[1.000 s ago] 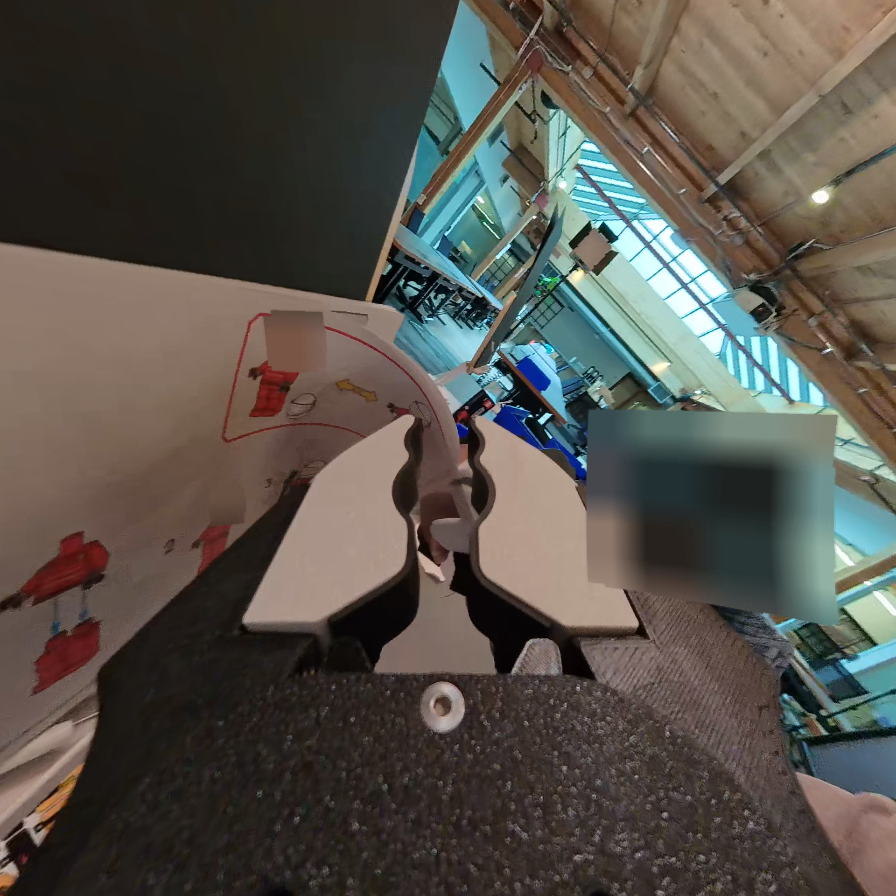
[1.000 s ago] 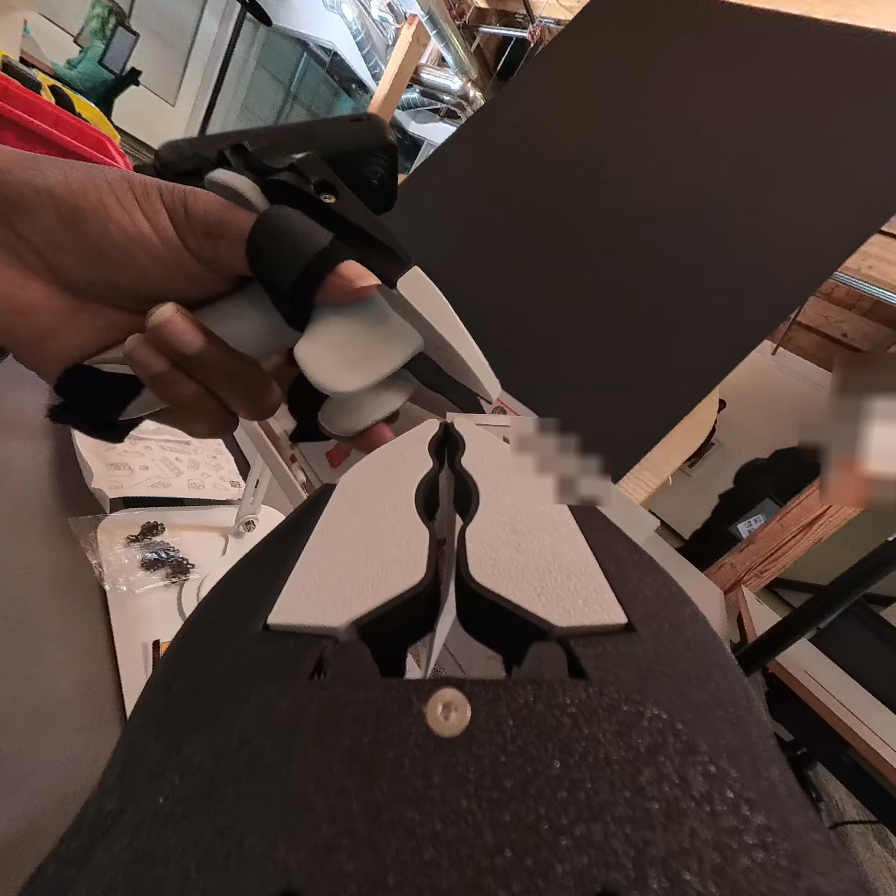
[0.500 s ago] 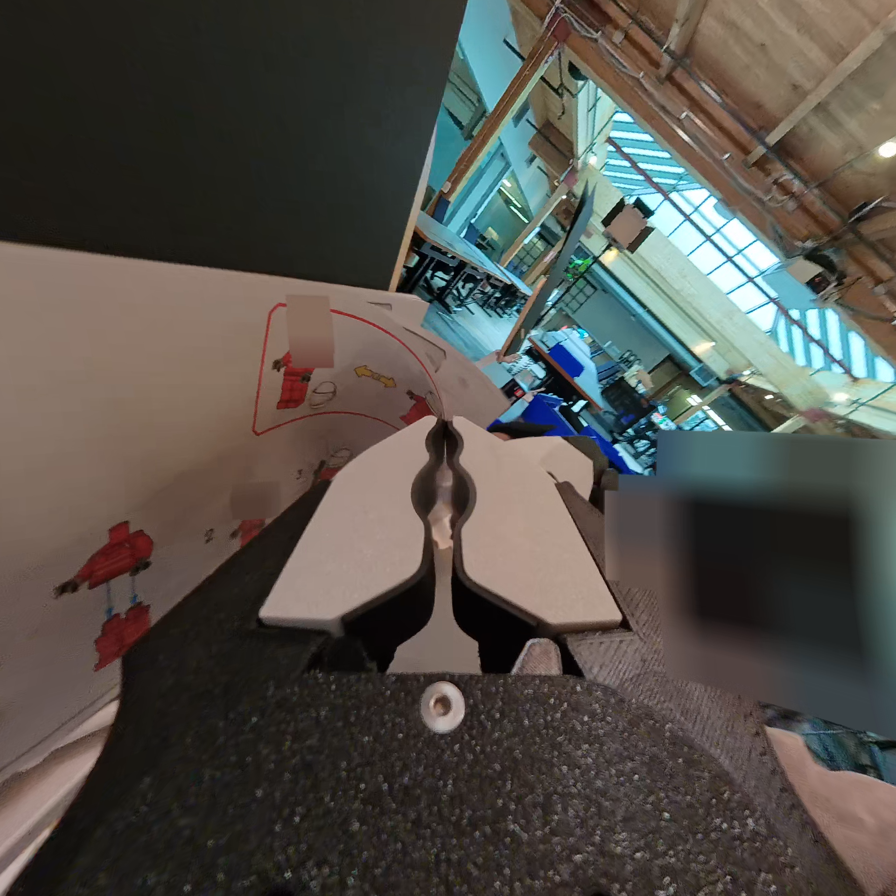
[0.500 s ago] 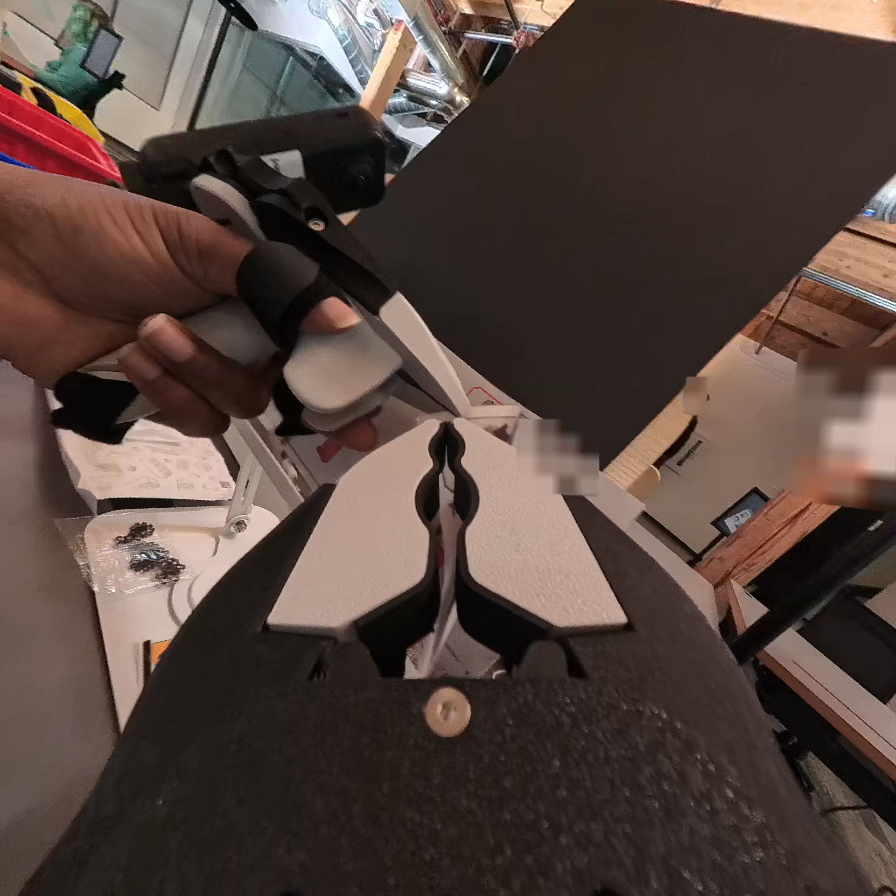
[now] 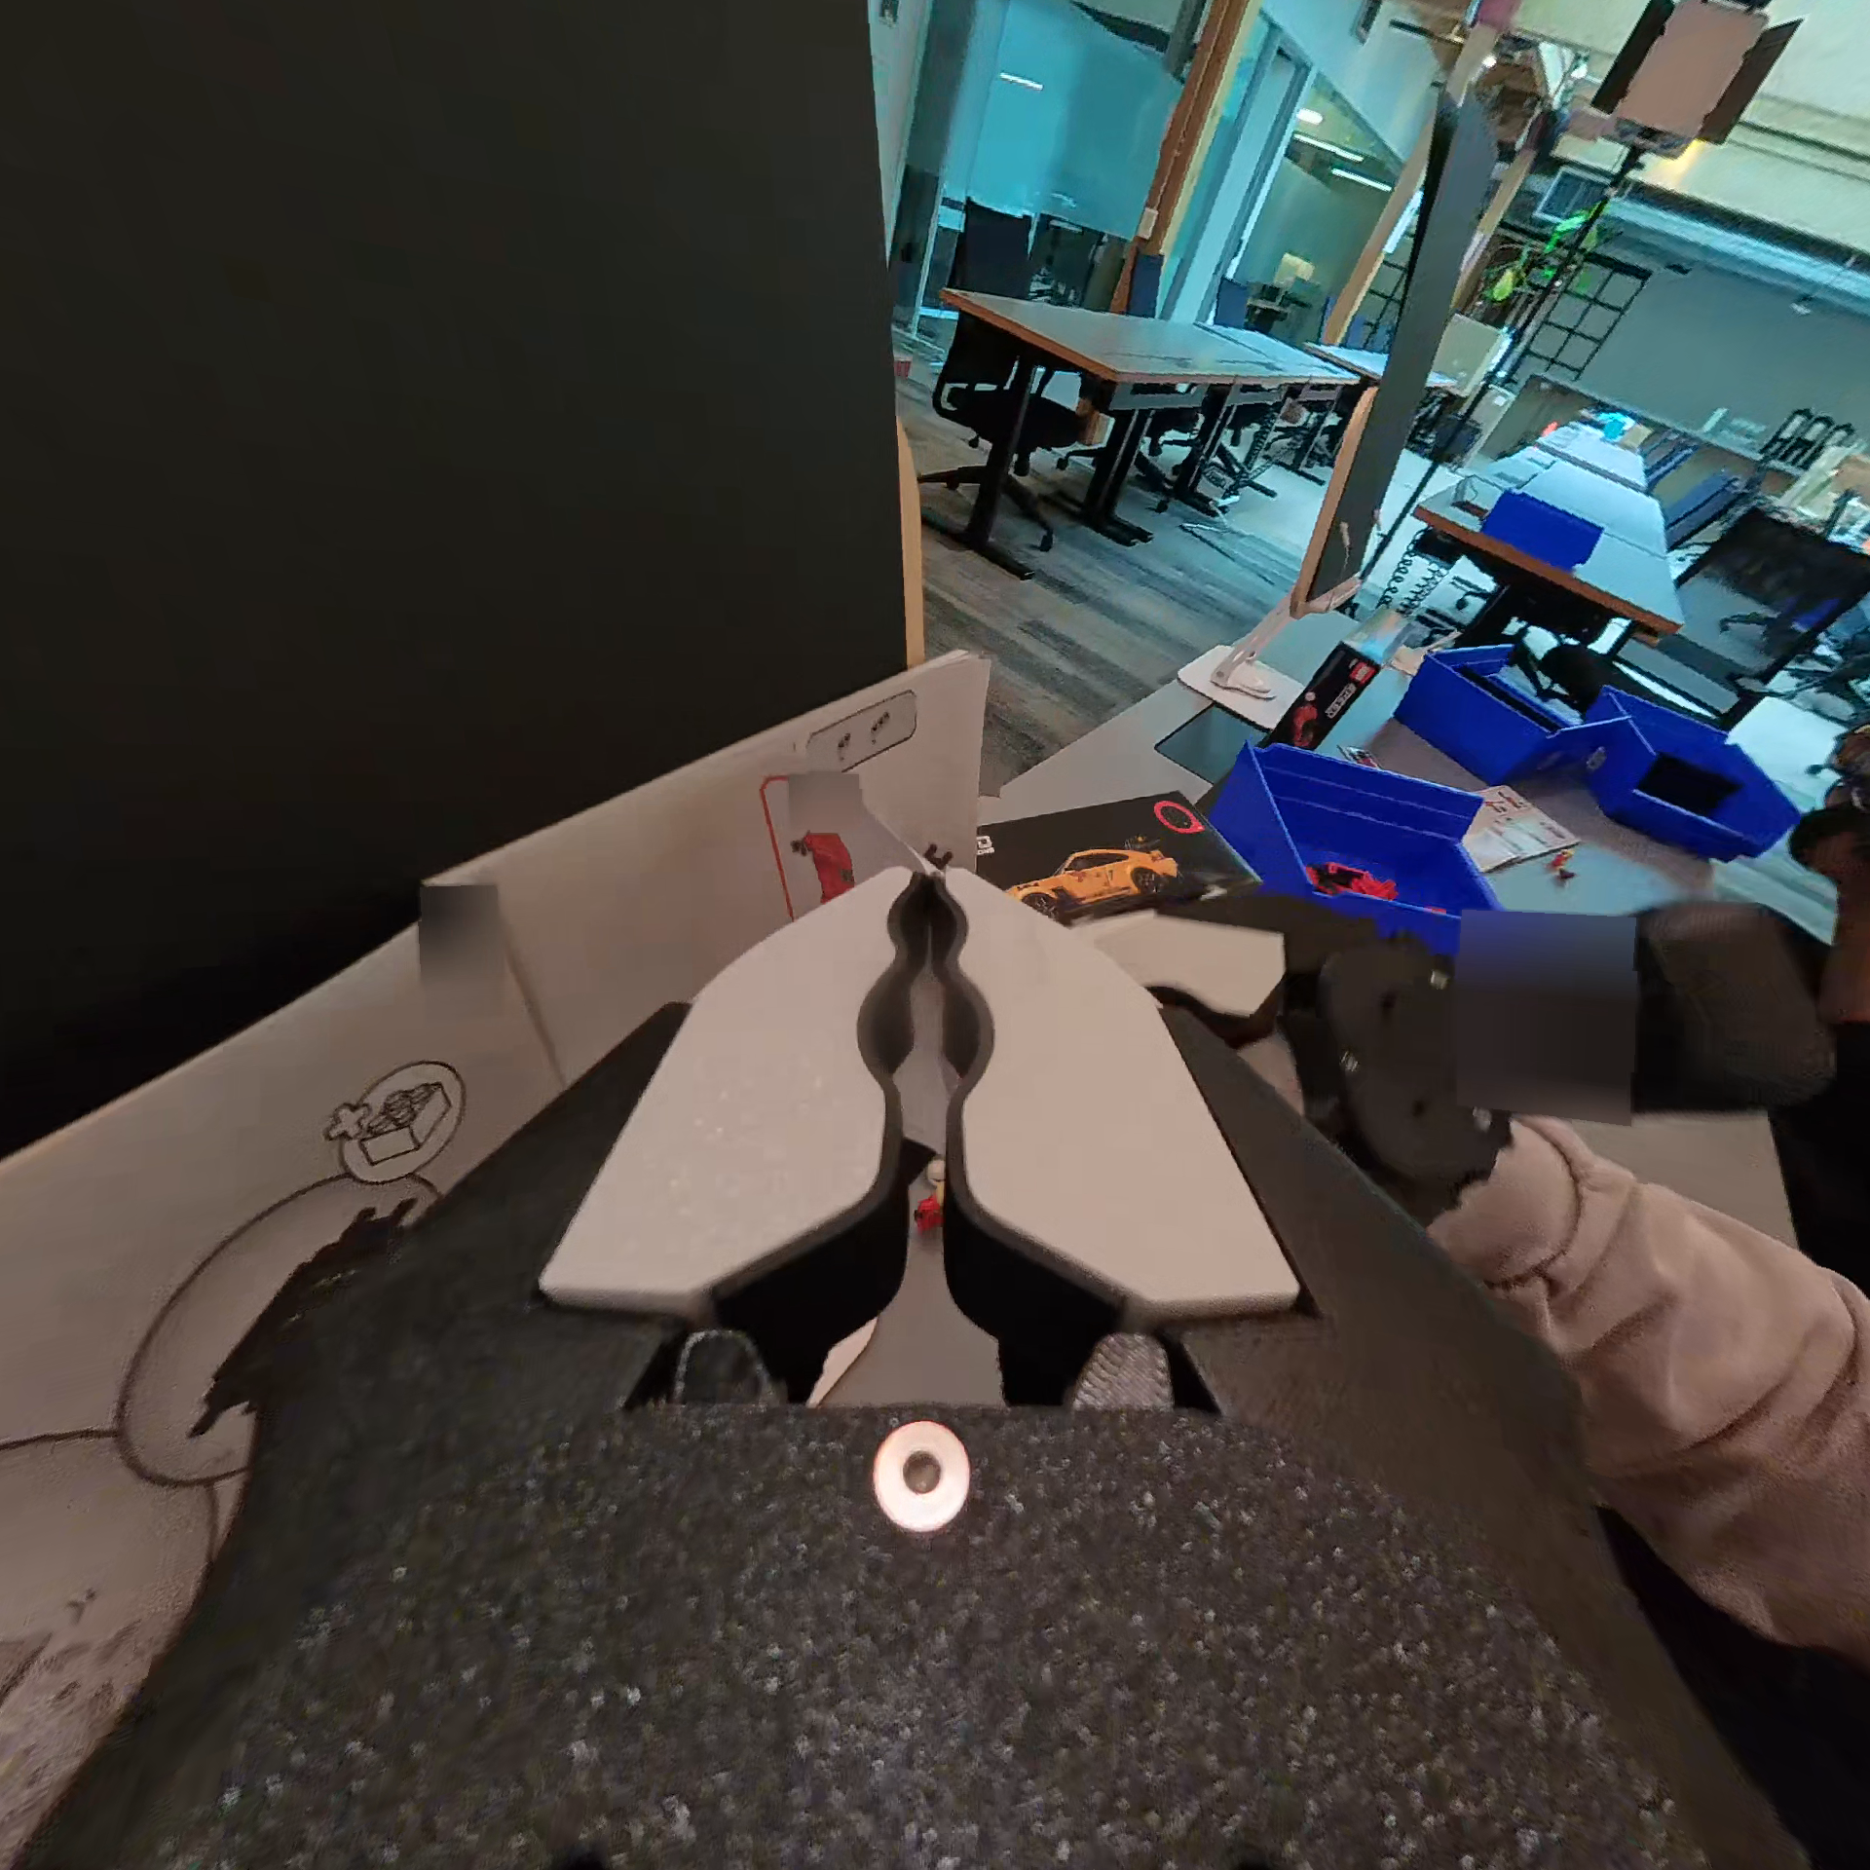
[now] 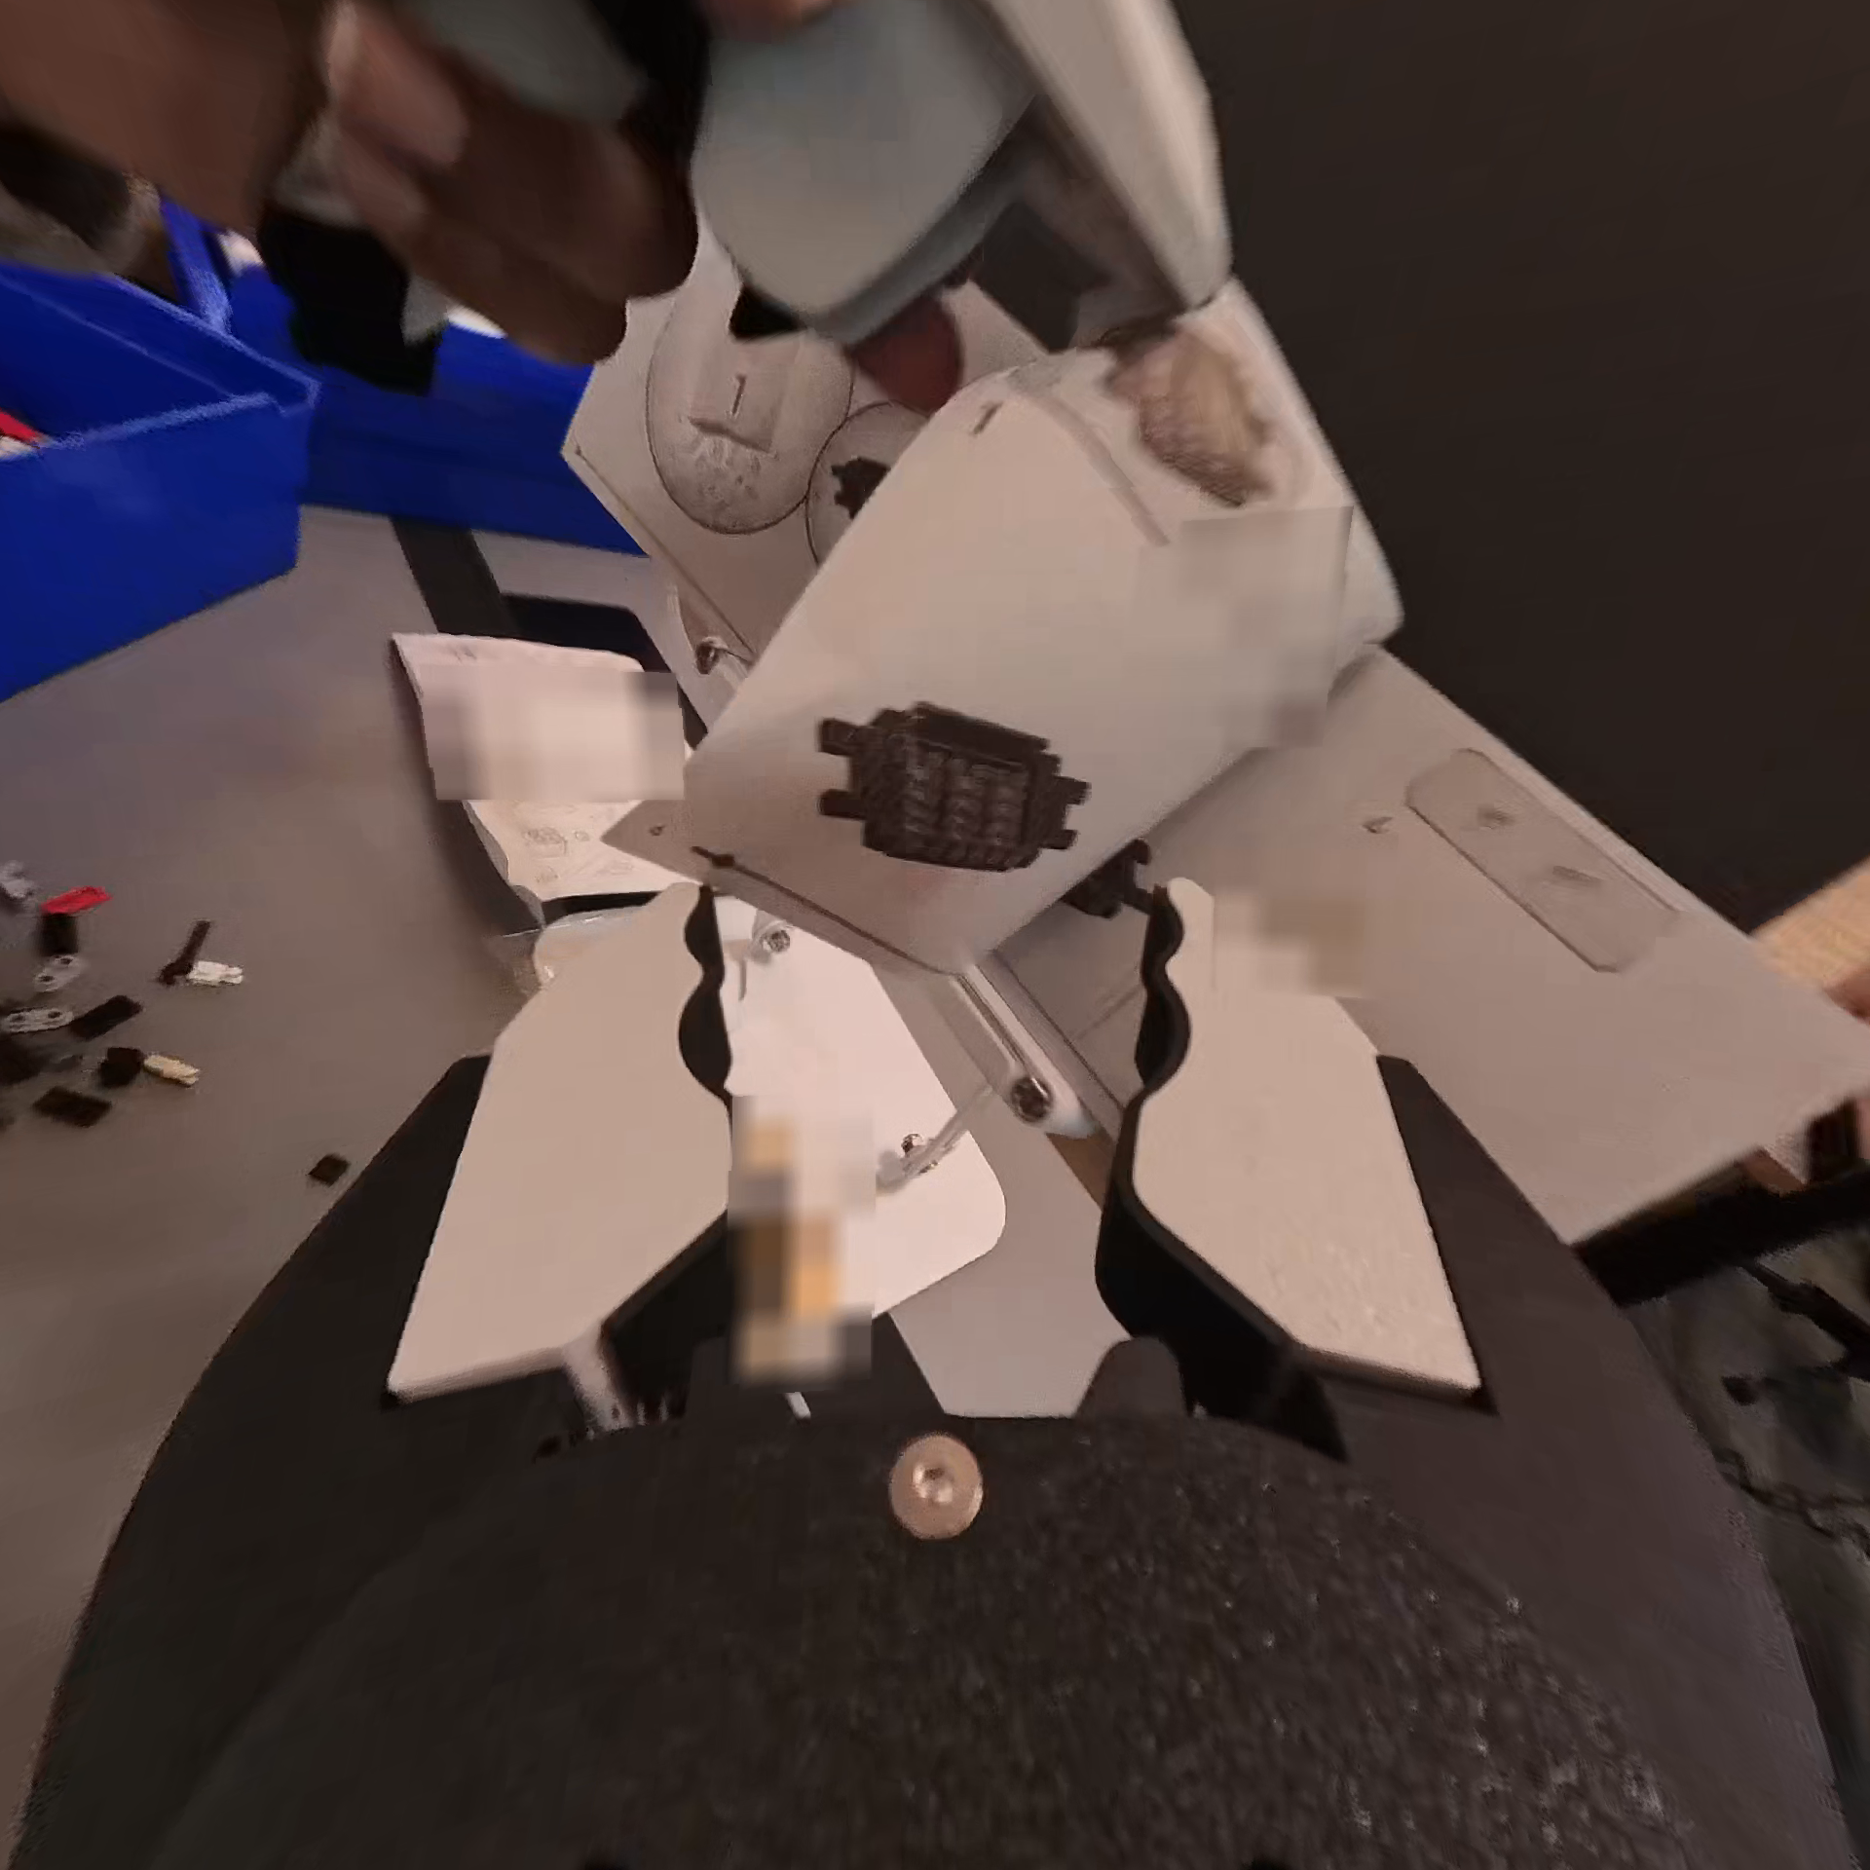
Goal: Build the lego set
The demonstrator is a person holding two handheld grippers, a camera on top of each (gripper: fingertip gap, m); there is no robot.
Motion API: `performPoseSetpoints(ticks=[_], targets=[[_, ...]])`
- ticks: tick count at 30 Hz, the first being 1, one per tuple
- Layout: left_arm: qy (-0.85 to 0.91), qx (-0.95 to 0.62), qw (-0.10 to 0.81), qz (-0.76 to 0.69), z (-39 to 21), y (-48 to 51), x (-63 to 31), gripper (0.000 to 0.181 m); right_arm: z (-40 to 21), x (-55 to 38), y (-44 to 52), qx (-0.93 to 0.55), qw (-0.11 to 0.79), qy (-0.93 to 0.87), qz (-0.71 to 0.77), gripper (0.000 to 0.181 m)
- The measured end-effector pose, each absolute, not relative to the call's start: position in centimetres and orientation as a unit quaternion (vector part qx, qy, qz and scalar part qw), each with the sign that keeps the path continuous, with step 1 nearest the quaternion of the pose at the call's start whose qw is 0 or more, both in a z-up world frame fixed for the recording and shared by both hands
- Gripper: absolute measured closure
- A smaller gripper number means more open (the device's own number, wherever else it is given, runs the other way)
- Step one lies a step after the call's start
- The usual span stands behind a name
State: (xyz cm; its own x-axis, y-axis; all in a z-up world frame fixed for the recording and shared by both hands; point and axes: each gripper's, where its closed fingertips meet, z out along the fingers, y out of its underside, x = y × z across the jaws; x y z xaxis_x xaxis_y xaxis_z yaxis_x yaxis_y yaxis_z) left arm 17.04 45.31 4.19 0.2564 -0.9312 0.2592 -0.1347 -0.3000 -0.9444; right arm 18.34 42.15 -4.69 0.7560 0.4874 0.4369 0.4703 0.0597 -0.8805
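The white instruction booklet (image 5: 627, 941) stands open against the black board. My left gripper (image 5: 929, 890) is shut on the edge of one of its pages. In the right wrist view that page (image 6: 1012, 627), printed with a black brick picture, hangs folded over, and the left gripper's fingers (image 6: 1113, 152) pinch its top edge. My right gripper (image 6: 933, 901) is open and empty, with its jaws wide apart just below the page. Its fingers (image 5: 1184, 951) show to the right in the left wrist view. Several small loose Lego pieces (image 6: 91, 1022) lie on the grey table.
A black board (image 5: 405, 405) stands behind the booklet. Blue bins (image 5: 1346, 820) (image 6: 132, 506) stand on the table, one holding red pieces (image 5: 1351, 878). A black box with a yellow car picture (image 5: 1103, 860) lies flat. A white stand base (image 6: 860, 1194) and a paper sheet (image 6: 526, 729) sit under the booklet.
My right gripper has opened and let go of the page. My left gripper closed on the page and keeps hold of it. Both views have swung down toward the table.
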Motion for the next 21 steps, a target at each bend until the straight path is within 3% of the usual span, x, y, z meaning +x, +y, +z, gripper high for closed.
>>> performPoseSetpoints(ticks=[7, 10, 14, 17, 21], targets=[[0.405, -0.655, 0.443, -0.46, 5.7, 45.0, 15.8, 0.181, -4.8, 15.7, 42.8, -0.678, 0.645, -0.346, 0.065, 0.104], [0.406, -0.638, 0.434, -0.49, 6.5, 44.2, 15.7, 0.181, -4.6, 17.2, 43.9, -0.672, 0.666, -0.319, 0.051, 0.115], [0.415, -0.595, 0.454, -0.516, 8.4, 42.5, 15.0, 0.16, -6.3, 16.9, 45.4, -0.678, 0.657, -0.327, 0.046, 0.116], [0.427, -0.597, 0.524, -0.431, 7.8, 43.7, 12.4, 0.16, -6.1, 16.8, 45.7, -0.668, 0.671, -0.321, 0.035, 0.122], [0.477, -0.651, 0.54, -0.239, 0.4, 46.7, 9.6, 0.158, -5.6, 16.7, 45.6, -0.656, 0.686, -0.312, 0.029, 0.131]])
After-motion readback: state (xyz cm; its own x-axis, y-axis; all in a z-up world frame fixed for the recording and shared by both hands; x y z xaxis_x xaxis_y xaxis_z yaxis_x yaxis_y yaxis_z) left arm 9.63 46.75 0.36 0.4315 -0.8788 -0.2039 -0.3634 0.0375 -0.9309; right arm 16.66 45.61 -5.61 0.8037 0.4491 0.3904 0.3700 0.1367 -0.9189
